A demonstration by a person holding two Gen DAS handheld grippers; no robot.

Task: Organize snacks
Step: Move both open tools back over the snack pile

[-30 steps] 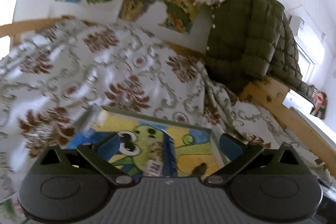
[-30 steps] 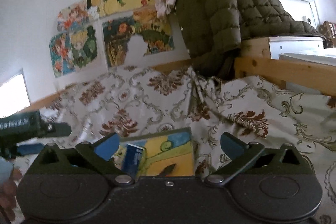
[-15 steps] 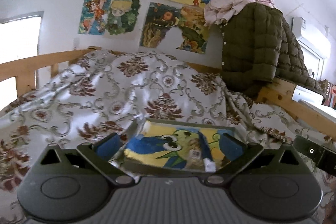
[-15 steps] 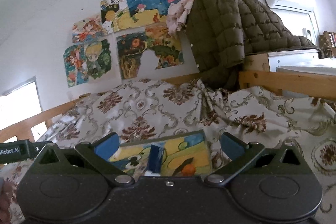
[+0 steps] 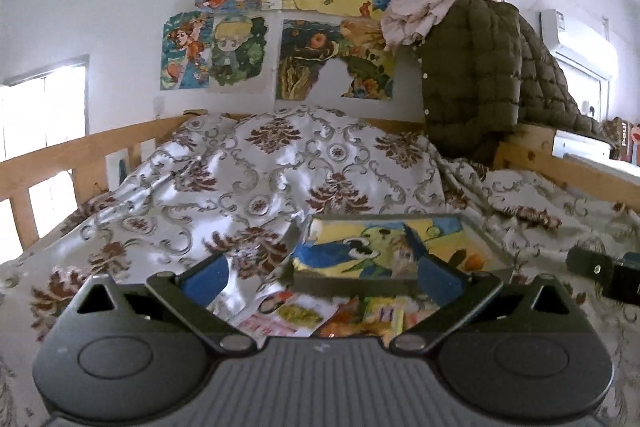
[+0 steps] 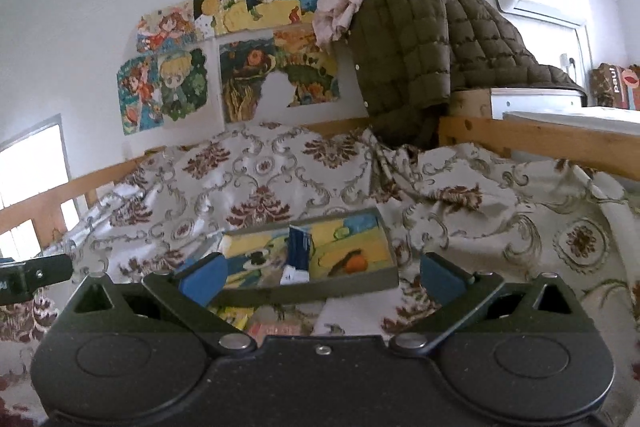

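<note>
Both tongs (image 5: 320, 277) (image 6: 320, 277) wide apart, tray (image 6: 320, 289) ahead

Through the left wrist camera I see my left hand-held gripper (image 5: 322, 277) with its blue-padded fingers (image 5: 204, 277) spread wide and nothing between them. Just ahead, a shallow grey tray lined with a yellow and blue cartoon picture (image 5: 486, 237) lies on the bed's white floral-patterned cover (image 5: 280, 171), with a dark blue snack packet (image 5: 414, 241) in it. Nearer to me, colourful snack wrappers in yellow, orange and pink (image 5: 360, 315) lie on the cover below the tray's front edge. The other gripper's black tip (image 5: 600, 273) shows at the right edge.
</note>
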